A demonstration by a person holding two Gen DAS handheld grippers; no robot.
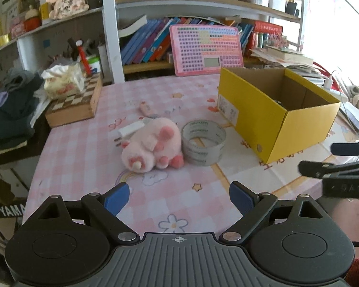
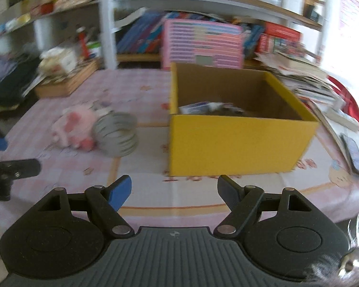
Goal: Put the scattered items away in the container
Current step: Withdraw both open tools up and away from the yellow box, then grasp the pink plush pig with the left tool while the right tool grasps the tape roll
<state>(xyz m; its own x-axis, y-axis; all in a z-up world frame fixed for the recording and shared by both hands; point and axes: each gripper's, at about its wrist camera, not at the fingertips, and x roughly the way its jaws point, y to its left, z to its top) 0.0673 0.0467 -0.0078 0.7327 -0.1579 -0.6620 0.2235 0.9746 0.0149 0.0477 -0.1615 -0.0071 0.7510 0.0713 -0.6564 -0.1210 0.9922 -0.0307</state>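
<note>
**Tidy-up partly done: box holds some items, four still out on the tabletop**

Container: yellow cardboard box (image 1: 275,119), open-topped, toward the right edge of the tabletop (image 1: 83,148). The right wrist view shows several small things already lying in its bottom; blur makes them impossible to identify.

Left on the pink checked cloth, near the tabletop's middle:
- pink plush toy (image 1: 153,146), on its side
- roll of clear tape (image 1: 203,142), lying flat, touching or just beside the plush on the side toward the box
- white plug adapter (image 1: 130,131), against the plush on its far side
- small pink item (image 1: 144,107), farther back, too small to name

Left gripper (image 1: 179,197): fingers released and spread wide, nothing between them, aimed at the plush and tape from the near edge.
Right gripper (image 2: 173,191): fingers also parted and empty, facing the near wall of the box; view smeared.

Judgement: roughly midway. The plush or the tape looks like the next pick for the left gripper; the adapter and the small pink item follow.
</note>
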